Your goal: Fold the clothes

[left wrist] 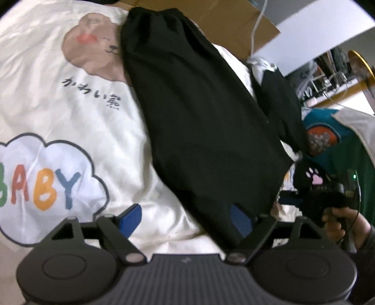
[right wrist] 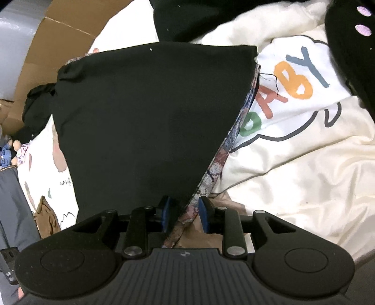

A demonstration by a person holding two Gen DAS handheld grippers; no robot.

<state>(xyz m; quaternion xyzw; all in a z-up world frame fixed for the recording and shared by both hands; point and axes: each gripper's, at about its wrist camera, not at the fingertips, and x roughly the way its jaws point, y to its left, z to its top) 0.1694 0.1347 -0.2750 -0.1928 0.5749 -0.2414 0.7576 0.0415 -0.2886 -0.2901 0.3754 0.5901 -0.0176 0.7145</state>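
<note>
A black garment [left wrist: 199, 117] lies slantwise over a cream quilt [left wrist: 58, 98] printed with a bear and a "BABY" cloud. My left gripper [left wrist: 185, 219] is open, its blue pads wide apart. The garment's near end drapes over the right pad [left wrist: 239, 221]. In the right wrist view the same black garment [right wrist: 145, 122] spreads out flat from my right gripper [right wrist: 185, 212], and its patterned hem [right wrist: 218, 159] runs down between the fingers. The right gripper is shut on that corner of cloth. A hand [left wrist: 337, 223] holds the right gripper at the right edge of the left wrist view.
A cardboard box [left wrist: 234, 21] stands behind the quilt, also at upper left as cardboard [right wrist: 46, 47]. A teal and green garment [left wrist: 339, 150] and a black item with a pink paw print [left wrist: 311, 176] lie to the right. A small doll [right wrist: 9, 150] sits at the left edge.
</note>
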